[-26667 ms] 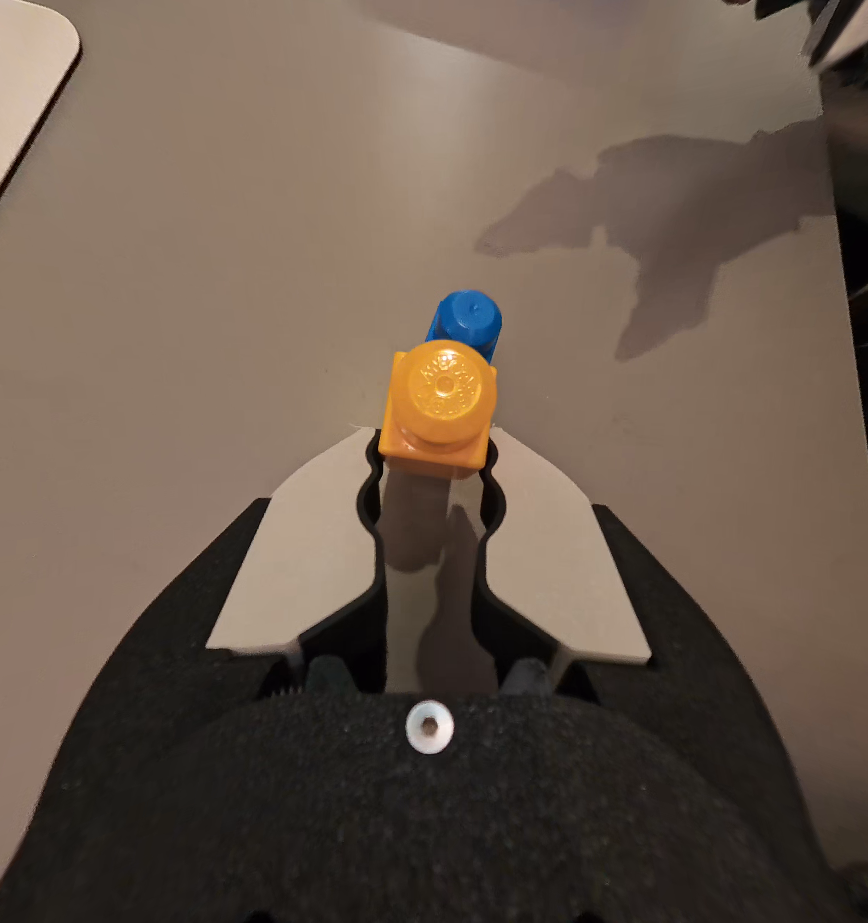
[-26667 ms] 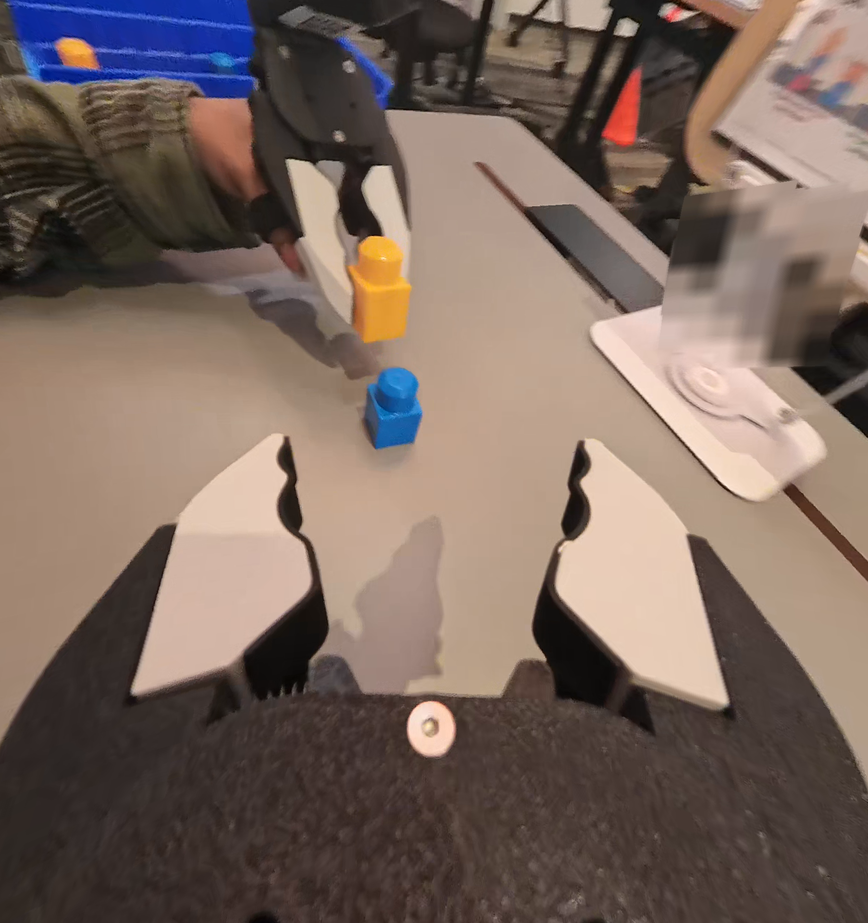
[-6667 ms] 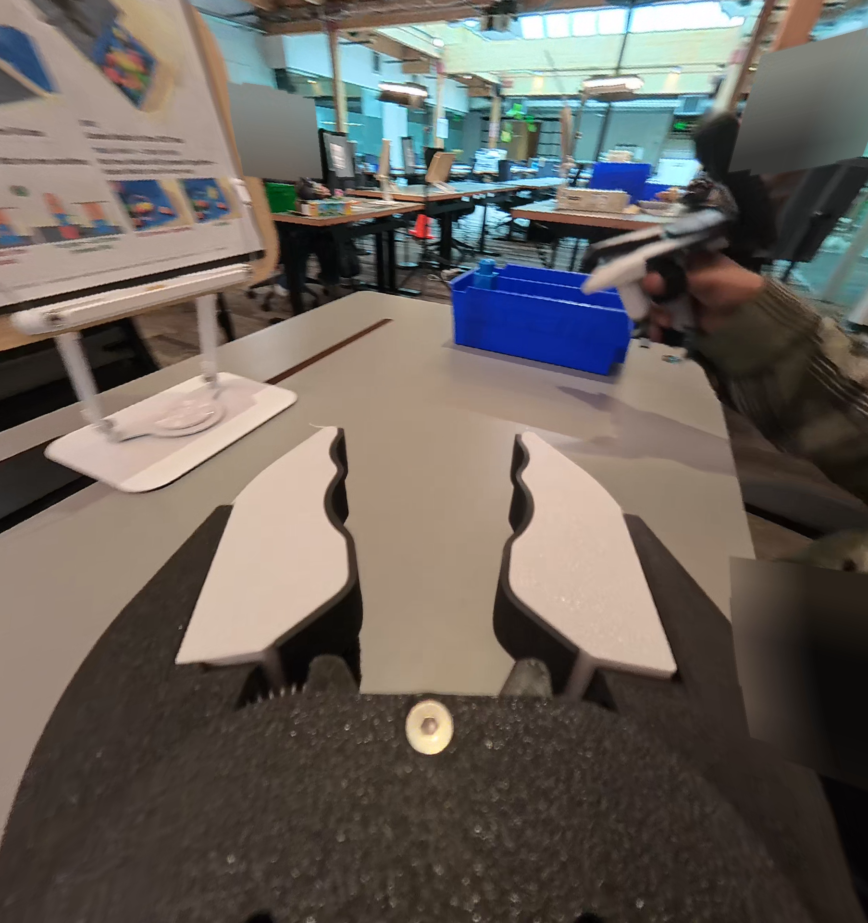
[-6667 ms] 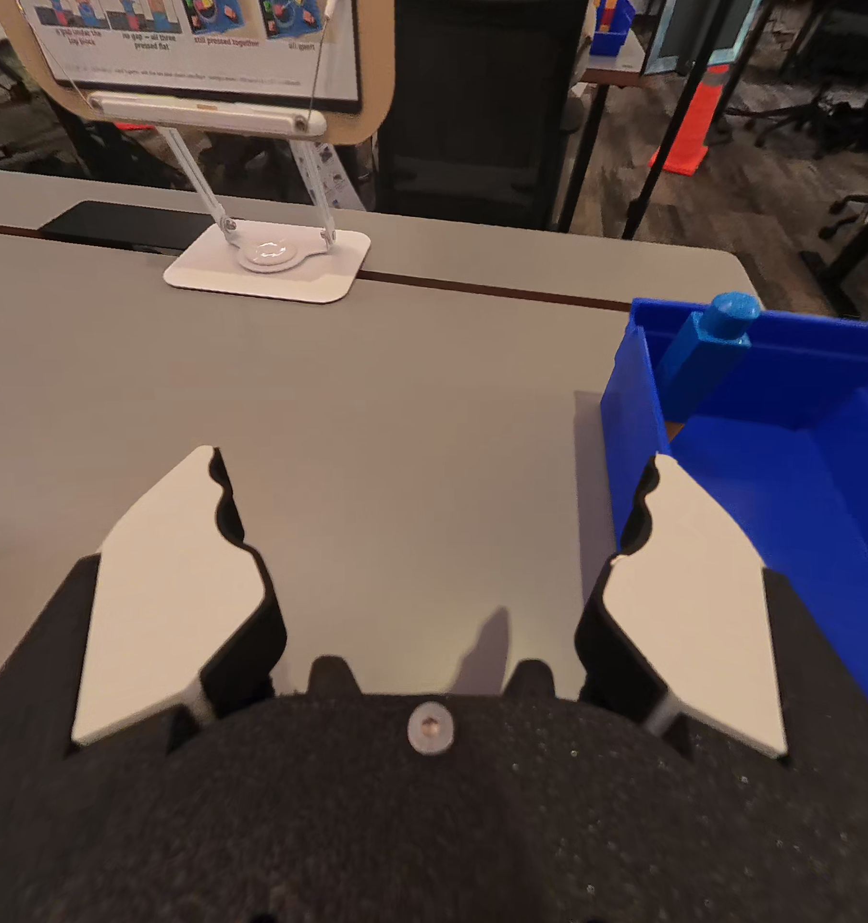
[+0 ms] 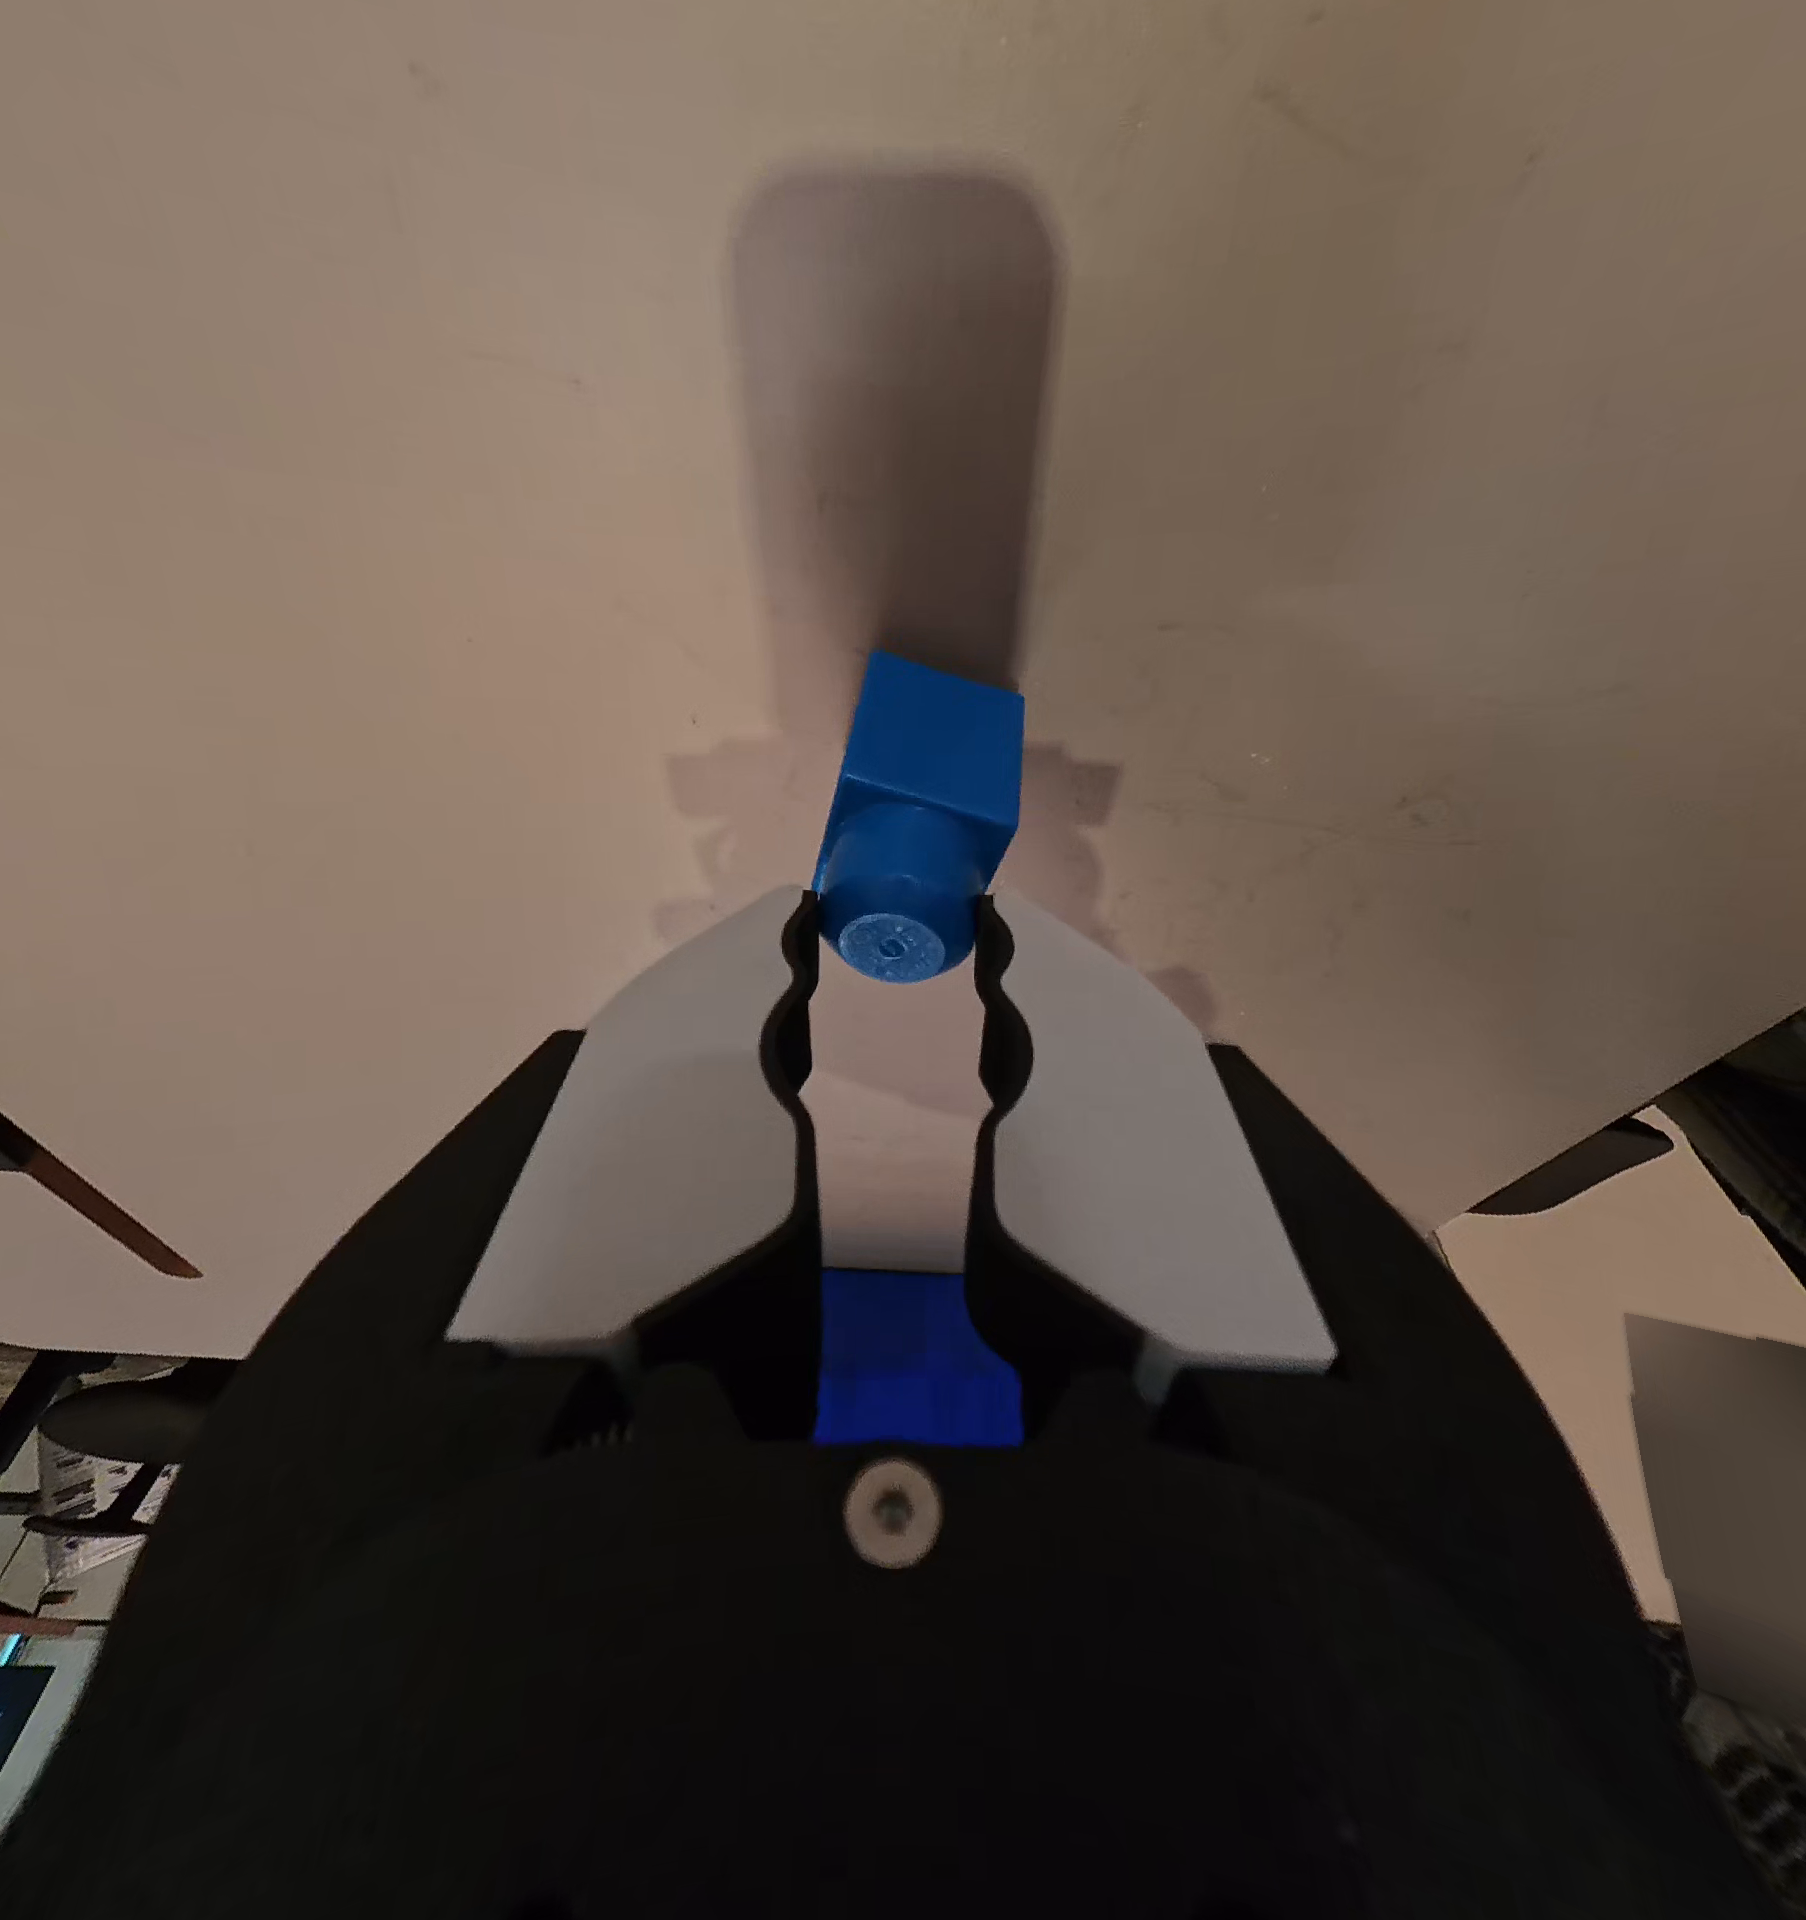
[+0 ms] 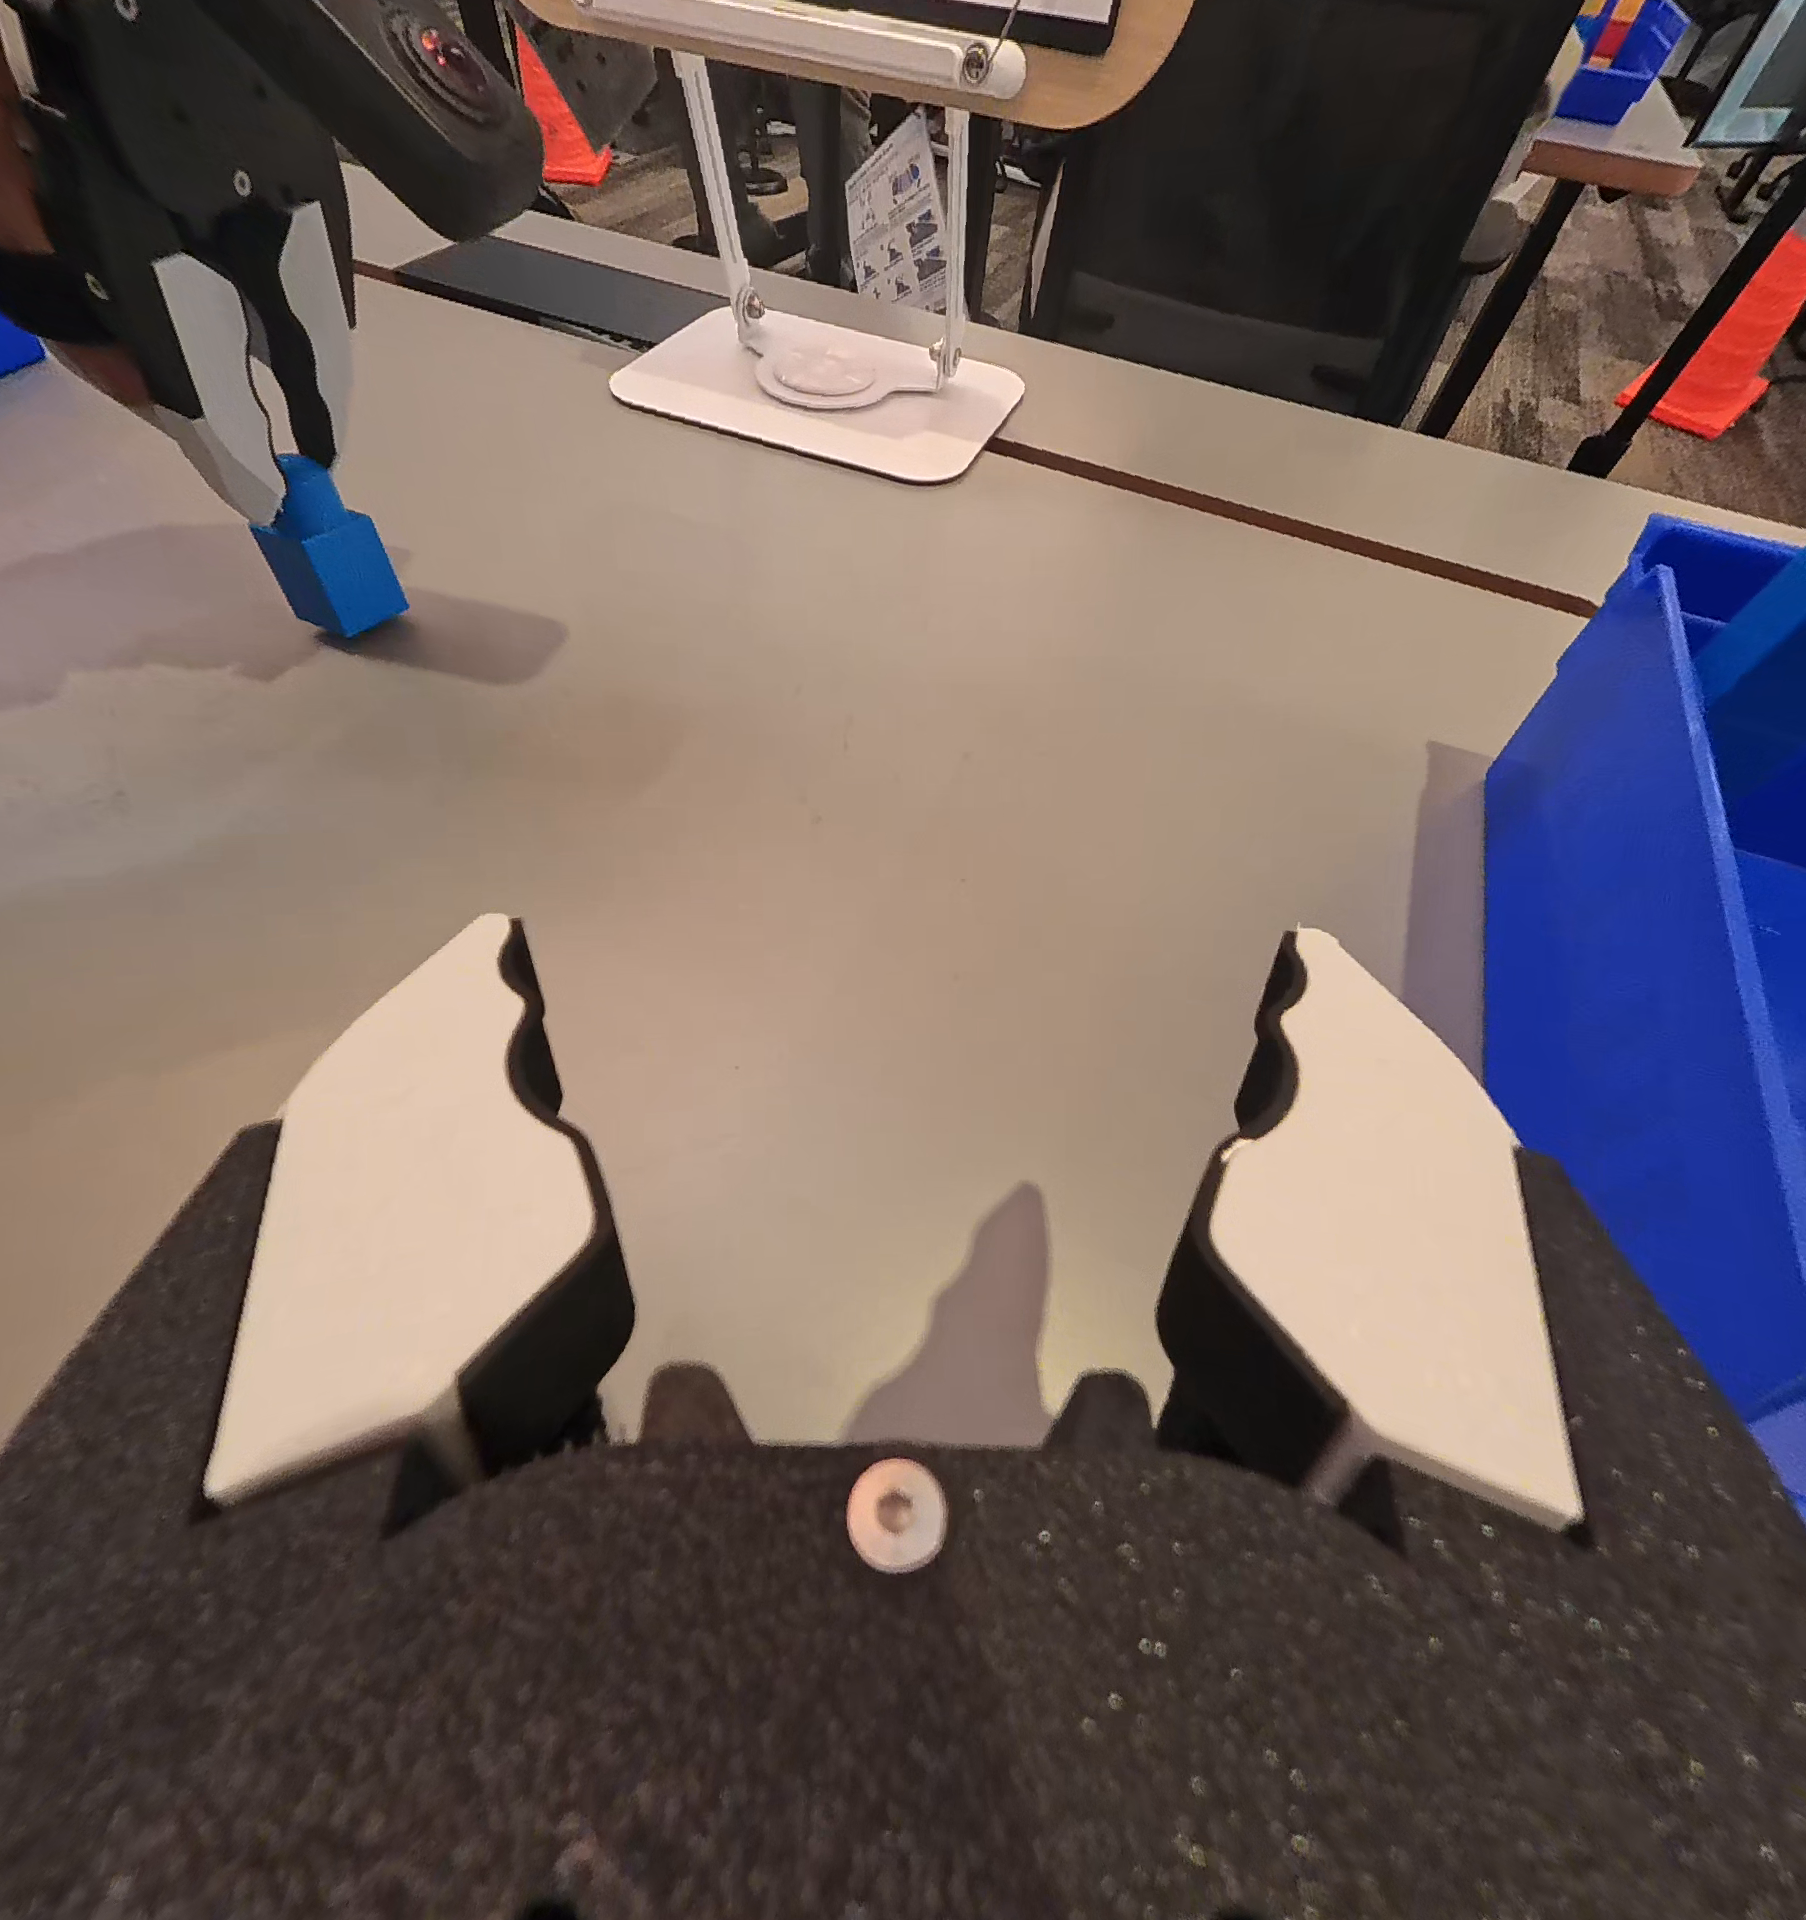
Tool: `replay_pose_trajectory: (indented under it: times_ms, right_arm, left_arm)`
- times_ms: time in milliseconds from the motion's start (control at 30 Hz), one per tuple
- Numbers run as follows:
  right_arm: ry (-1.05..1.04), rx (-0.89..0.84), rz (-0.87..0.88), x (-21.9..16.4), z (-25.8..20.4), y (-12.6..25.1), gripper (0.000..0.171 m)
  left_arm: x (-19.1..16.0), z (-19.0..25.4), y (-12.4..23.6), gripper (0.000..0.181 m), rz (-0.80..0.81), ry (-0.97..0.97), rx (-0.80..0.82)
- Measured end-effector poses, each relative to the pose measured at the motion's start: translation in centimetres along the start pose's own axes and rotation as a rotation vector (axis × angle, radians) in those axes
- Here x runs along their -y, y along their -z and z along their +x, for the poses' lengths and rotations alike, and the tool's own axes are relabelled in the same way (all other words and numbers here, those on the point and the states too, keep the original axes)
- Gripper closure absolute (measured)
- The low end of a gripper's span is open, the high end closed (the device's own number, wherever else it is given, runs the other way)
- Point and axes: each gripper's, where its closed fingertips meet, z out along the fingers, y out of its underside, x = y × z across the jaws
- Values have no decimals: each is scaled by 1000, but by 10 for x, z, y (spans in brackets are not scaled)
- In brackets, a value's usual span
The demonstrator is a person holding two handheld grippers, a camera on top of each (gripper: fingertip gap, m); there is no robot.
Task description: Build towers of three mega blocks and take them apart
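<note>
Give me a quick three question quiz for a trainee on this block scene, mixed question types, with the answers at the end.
1. True or false: the right gripper is shut on a block.
2. The left gripper pinches the blue block by its: A) stud B) base C) side wall
3. Fill in: the block is tilted, one lower edge on or just above the ____.

Key: 1 false; 2 A; 3 table

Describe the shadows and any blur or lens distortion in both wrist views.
Left wrist view: dim and warm; the blue block in the left gripper throws a long dark shadow up the table; wide-angle bending at the edges. Right wrist view: brighter; soft shadows under the block and the open right gripper; the blue bin looks stretched.
</note>
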Motion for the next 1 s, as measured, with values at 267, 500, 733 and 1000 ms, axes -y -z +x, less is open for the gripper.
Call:
replay_pose_trajectory:
  times_ms: [267,500,733,1000]
  right_arm:
    - [1,1,2,0,0,0,43]
    - [4,2,4,1,-1,0,43]
    - [10,4,14,3,0,2,42]
    - [22,6,14,7,1,1,42]
  left_arm:
    - [-2,1,-3,153,-9,17,-6]
    - [0,2,-4,153,11,17,13]
    - [-9,-3,9,116,179,19,82]
    - [-131,-3,62,108,444,126,189]
